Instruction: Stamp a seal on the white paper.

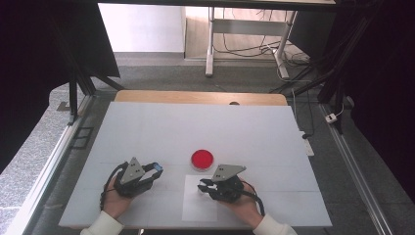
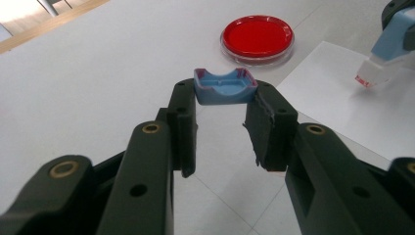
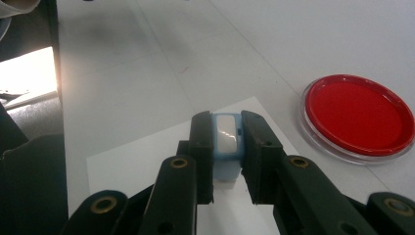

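Blue plastic cap (image 2: 224,87), open side up, sits clamped between the left gripper (image 2: 221,128) jaws at their tips. Blue-bodied marker stamp with white tip (image 3: 226,142) is pinched tight in the right gripper (image 3: 227,161) jaws, above a white paper sheet (image 3: 142,161). Round red-filled clear dish (image 3: 359,115) rests just beyond both sets of jaws on the white worktop (image 1: 147,132).

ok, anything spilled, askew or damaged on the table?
No spill or damage visible. The red dish sits flat and closed beside the paper sheet. The left gripper clamps a blue cap; the right gripper holds a blue stamp, red-tipped, over the sheet. Nothing stands out.
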